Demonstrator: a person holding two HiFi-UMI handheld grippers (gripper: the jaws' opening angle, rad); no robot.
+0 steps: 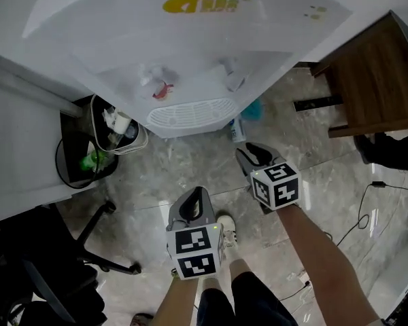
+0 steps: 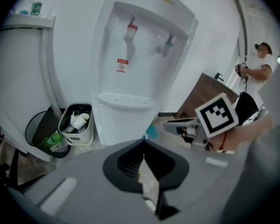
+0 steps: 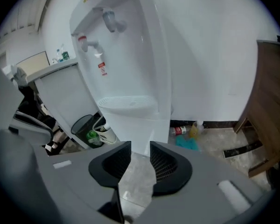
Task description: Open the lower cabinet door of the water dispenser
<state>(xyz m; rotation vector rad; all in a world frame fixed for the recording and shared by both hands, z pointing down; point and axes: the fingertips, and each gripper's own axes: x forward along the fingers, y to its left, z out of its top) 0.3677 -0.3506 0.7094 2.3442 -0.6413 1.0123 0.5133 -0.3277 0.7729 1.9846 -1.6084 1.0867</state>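
The white water dispenser (image 1: 190, 39) stands ahead, its drip tray (image 1: 190, 113) jutting toward me. Its lower cabinet door (image 2: 121, 127) shows as a plain white front under the tray, also in the right gripper view (image 3: 151, 134); from the head view the tray hides it. My left gripper (image 1: 196, 197) hangs over the floor short of the dispenser, fingertips meeting, nothing held (image 2: 143, 143). My right gripper (image 1: 248, 151) is further forward, right of the tray; its jaws stand apart with only floor between them (image 3: 140, 146). Neither gripper touches the dispenser.
A white bin full of rubbish (image 1: 119, 128) and a black wire bin (image 1: 81, 161) sit left of the dispenser. Bottles and a teal cloth (image 3: 189, 136) lie at its right foot. Wooden furniture (image 1: 377, 73) stands at the right, an office chair (image 1: 47, 270) at lower left.
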